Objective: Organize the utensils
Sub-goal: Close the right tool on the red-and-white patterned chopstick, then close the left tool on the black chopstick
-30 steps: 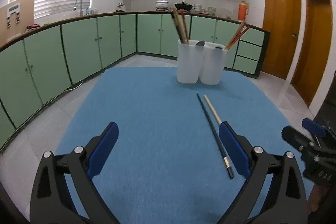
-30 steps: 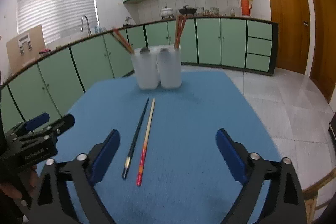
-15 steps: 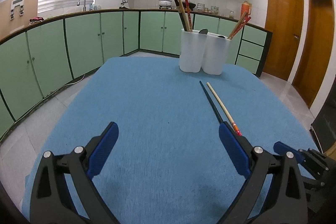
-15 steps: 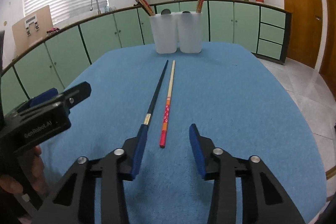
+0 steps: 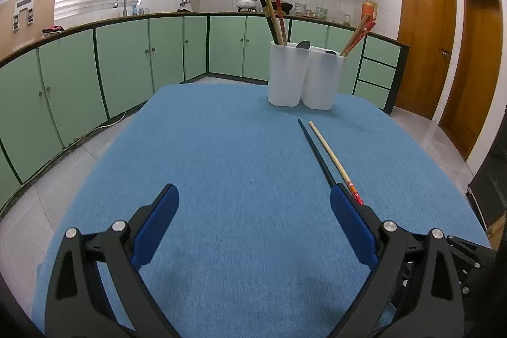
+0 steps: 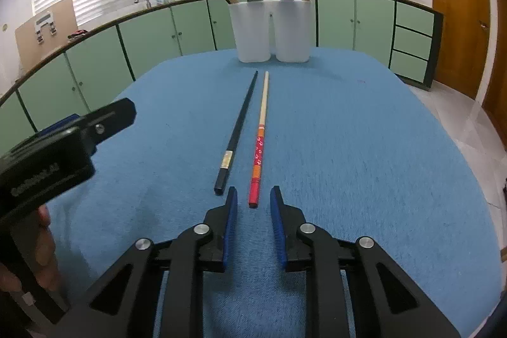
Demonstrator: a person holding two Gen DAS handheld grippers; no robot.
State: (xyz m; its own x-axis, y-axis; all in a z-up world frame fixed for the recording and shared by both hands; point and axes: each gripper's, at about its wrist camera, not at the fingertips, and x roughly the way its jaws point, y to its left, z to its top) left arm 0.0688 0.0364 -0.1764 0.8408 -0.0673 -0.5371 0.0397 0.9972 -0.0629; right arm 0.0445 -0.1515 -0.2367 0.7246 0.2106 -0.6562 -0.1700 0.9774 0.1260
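Lettering on the body of my left gripper [image 6: 68, 141], seen from the right wrist view, is blurred; it starts with something like "Gen" and I cannot read the rest. No other writing is readable.

Two loose chopsticks lie side by side, close but not touching, on the blue cloth covering the table [image 6: 364, 148], along its middle and pointing at the far edge. The black chopstick [image 6: 239, 124] is dark and square-ended, with a pale band near its butt. The red chopstick [image 6: 259, 148] is plain light wood toward the tip, then orange and red bands with small white marks, then solid red at the butt.

My right gripper [image 6: 252, 201] is part open, a narrow gap between its blue pads, holding nothing. The red butt end sits just in front of that gap; the black butt lies just beside the left pad.

My left gripper [image 5: 252, 198] is wide open and empty over the near left part of the table.

Two white holders [image 6: 271, 32] stand touching each other at the far edge, each with chopsticks leaning out and a dark spoon tip showing.
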